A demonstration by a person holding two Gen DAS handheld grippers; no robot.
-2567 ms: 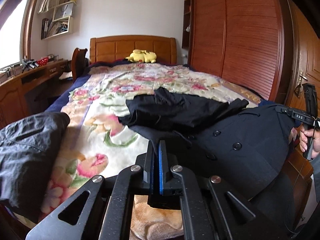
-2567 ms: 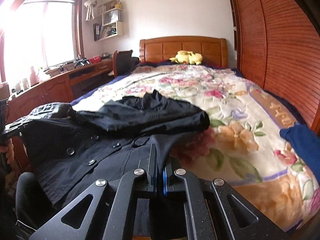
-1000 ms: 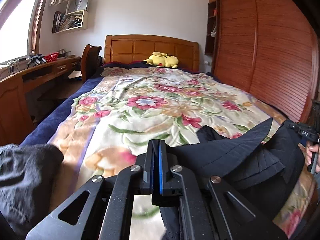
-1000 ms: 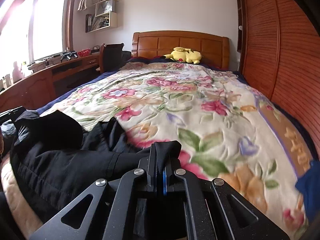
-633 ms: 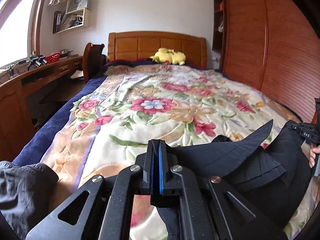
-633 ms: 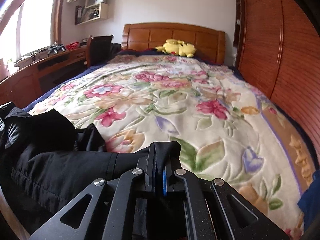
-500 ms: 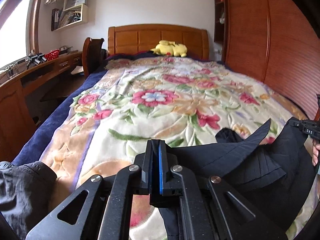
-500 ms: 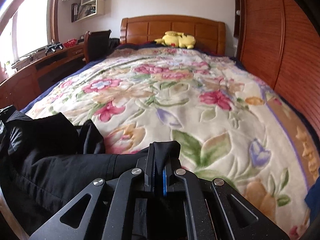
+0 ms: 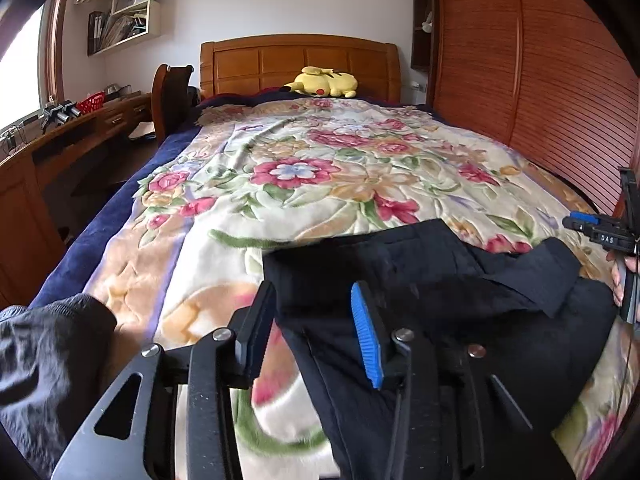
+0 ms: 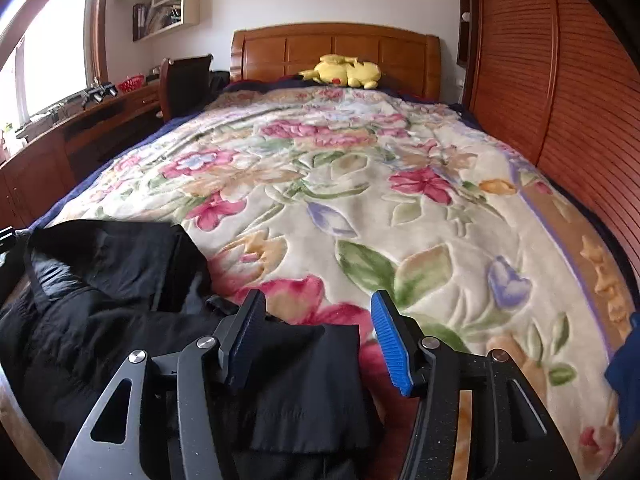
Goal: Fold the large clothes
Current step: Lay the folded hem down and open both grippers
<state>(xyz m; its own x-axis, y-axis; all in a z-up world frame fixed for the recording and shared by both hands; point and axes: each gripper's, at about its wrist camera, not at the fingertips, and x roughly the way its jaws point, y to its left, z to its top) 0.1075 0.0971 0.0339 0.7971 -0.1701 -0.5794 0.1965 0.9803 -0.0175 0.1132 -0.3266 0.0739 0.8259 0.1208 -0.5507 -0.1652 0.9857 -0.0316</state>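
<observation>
Now we find both the left claw (image 9: 314, 330) and right claw (image 10: 316, 340) just spread, releasing the black coat (image 9: 440, 280) onto the bed (image 9: 320, 168) at lower frame; this fold is set.

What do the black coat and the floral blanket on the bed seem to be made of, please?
Black coat: probably a matte woven cloth; it holds crisp folds and shows no sheen. Floral blanket: likely plush fleece, given its soft pile and the embossed outlines around the flowers.

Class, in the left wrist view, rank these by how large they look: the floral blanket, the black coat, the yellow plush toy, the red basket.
1. floral blanket
2. black coat, enlarged by nearness
3. yellow plush toy
4. red basket
</observation>
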